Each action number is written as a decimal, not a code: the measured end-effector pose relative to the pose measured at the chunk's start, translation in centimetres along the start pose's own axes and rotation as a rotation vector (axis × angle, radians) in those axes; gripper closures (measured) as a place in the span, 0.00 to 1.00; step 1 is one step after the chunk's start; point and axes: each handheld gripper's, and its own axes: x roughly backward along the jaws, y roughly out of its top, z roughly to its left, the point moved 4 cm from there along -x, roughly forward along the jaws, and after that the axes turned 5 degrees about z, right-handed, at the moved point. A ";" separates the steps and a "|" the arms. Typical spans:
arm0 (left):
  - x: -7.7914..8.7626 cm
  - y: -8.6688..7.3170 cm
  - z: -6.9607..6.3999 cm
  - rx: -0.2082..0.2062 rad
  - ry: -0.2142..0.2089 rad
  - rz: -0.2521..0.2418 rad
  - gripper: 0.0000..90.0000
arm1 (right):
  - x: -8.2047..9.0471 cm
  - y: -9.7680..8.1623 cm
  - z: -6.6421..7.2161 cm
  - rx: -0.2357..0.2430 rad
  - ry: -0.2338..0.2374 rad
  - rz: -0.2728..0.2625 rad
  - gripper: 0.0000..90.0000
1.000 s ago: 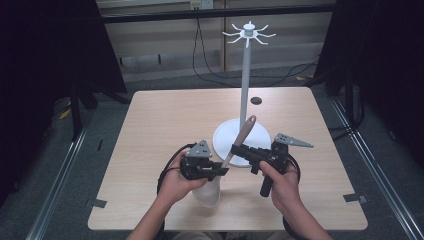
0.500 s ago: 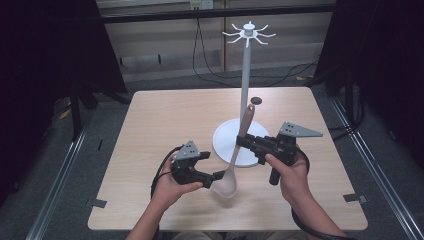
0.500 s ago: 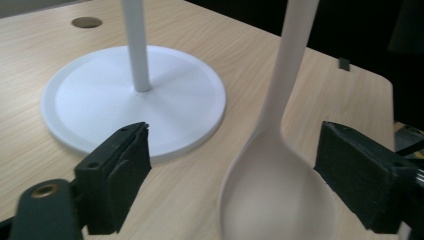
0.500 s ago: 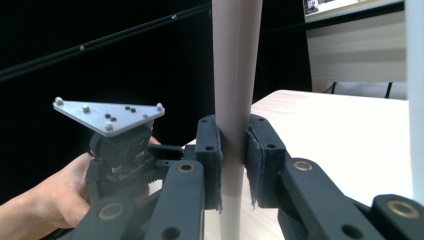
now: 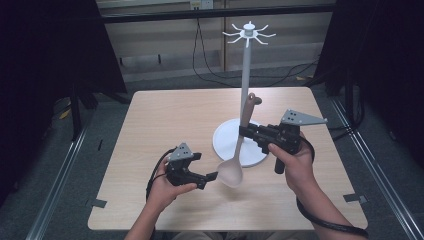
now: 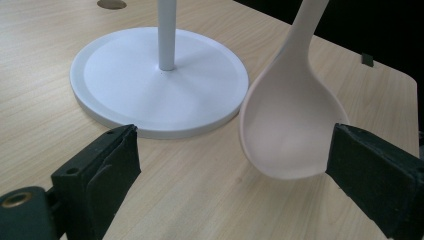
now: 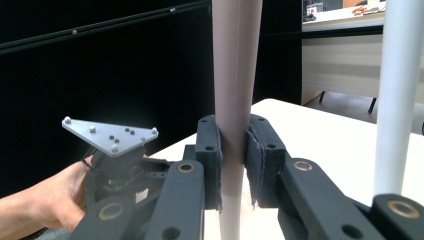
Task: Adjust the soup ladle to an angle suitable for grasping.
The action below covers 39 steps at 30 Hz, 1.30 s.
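A pale beige serving spoon (image 5: 231, 172) hangs nearly upright, bowl down just above the wooden table (image 5: 170, 125). My right gripper (image 5: 244, 131) is shut on its handle (image 7: 237, 65), in front of the white hook stand's pole (image 5: 245, 75). My left gripper (image 5: 212, 177) is open at the bowl (image 6: 290, 115). Its jaws have just been opening. The bowl sits between them close to the right-hand pad (image 6: 365, 170), with a wide gap to the other pad. The stand's round base (image 6: 150, 80) lies just behind.
The stand's top (image 5: 248, 34) carries several short hooks, all bare. A small dark round hole (image 6: 111, 4) marks the table beyond the base. The other hand and its gripper (image 7: 116, 150) appear low at the left of the right gripper view. Dark curtains flank the table.
The left jaws went from shut on the spoon's bowl to wide open, and that hand slid left and down. The right gripper rose with the handle, swinging the spoon more upright.
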 end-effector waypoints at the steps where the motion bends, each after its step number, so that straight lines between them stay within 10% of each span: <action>1: 0.0 0.0 0.0 0.006 0.000 -0.002 0.07 | 0.0 0.2 0.0 0.002 0.000 0.000 0.86; 39: -0.5 -0.9 0.4 0.040 -0.010 0.023 0.06 | -0.6 6.2 0.4 0.117 -0.012 0.030 0.86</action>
